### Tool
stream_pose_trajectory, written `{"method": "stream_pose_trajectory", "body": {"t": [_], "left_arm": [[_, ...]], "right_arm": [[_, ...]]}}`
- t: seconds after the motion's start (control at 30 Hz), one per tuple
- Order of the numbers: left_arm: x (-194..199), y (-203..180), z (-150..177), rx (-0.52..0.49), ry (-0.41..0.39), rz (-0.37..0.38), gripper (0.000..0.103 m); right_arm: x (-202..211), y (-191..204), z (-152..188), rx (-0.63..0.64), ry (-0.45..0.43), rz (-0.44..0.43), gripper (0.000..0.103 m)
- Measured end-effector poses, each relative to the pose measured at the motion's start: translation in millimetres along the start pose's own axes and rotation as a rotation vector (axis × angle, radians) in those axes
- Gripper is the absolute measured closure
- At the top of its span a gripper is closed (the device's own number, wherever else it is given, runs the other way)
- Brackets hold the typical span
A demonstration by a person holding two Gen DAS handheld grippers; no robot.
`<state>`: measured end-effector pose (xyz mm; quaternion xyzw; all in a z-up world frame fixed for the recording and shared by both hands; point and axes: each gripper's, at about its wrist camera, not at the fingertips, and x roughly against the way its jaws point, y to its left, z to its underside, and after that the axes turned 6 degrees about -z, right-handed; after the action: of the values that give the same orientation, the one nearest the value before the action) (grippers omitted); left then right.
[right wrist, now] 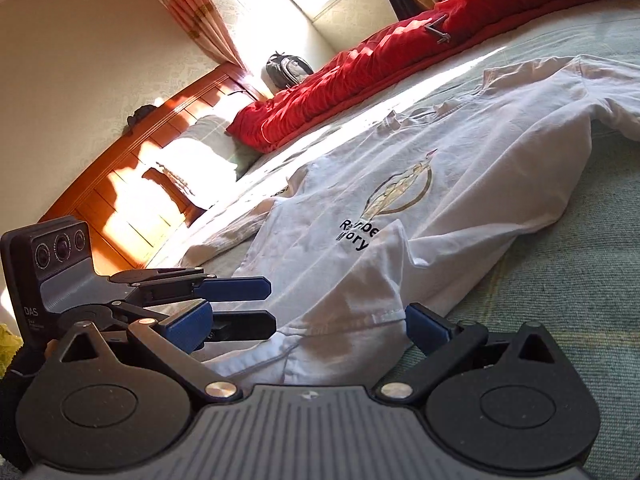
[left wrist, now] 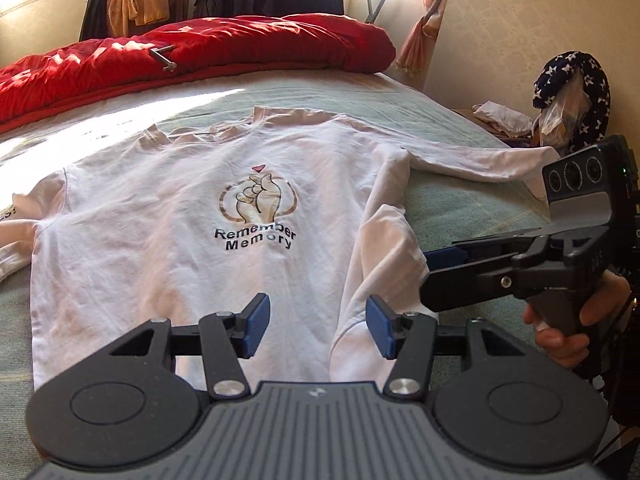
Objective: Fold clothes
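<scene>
The white long-sleeved shirt [left wrist: 168,216] lies flat, print up, on the green bed sheet [left wrist: 460,208], collar away from both tools, its long axis running from them toward the red duvet [left wrist: 200,48]; one sleeve is folded in over its right side, and that hem corner lies straight ahead of the right gripper [right wrist: 306,326], which is nearer; the left gripper [left wrist: 318,326] hovers over the hem; both stand open, empty; one shirt, two grippers
</scene>
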<state>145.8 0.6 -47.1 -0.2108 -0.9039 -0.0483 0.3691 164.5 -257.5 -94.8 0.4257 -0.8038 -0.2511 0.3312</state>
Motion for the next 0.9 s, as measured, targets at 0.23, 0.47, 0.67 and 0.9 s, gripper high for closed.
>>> {"method": "stream_pose_trajectory", "body": {"t": [0.23, 0.47, 0.67, 0.9], "left_arm": [[9.5, 6.9, 3.9, 0.001, -0.017, -0.040, 0.048], [14.3, 1.9, 6.6, -0.012, -0.029, -0.030, 0.048], [18.8, 4.0, 11.1, -0.001, -0.026, -0.035, 0.048], [25.0, 8.2, 14.3, 0.018, -0.033, -0.044, 0.048]], "right_arm": [[24.6, 0.0, 2.7, -0.057, -0.087, -0.175, 0.002], [9.0, -11.0, 3.5, -0.126, -0.017, -0.102, 0.008], [1.7, -29.4, 3.9, -0.234, 0.009, -0.140, 0.004], [9.1, -17.8, 0.5, -0.215, -0.032, -0.150, 0.023]]}}
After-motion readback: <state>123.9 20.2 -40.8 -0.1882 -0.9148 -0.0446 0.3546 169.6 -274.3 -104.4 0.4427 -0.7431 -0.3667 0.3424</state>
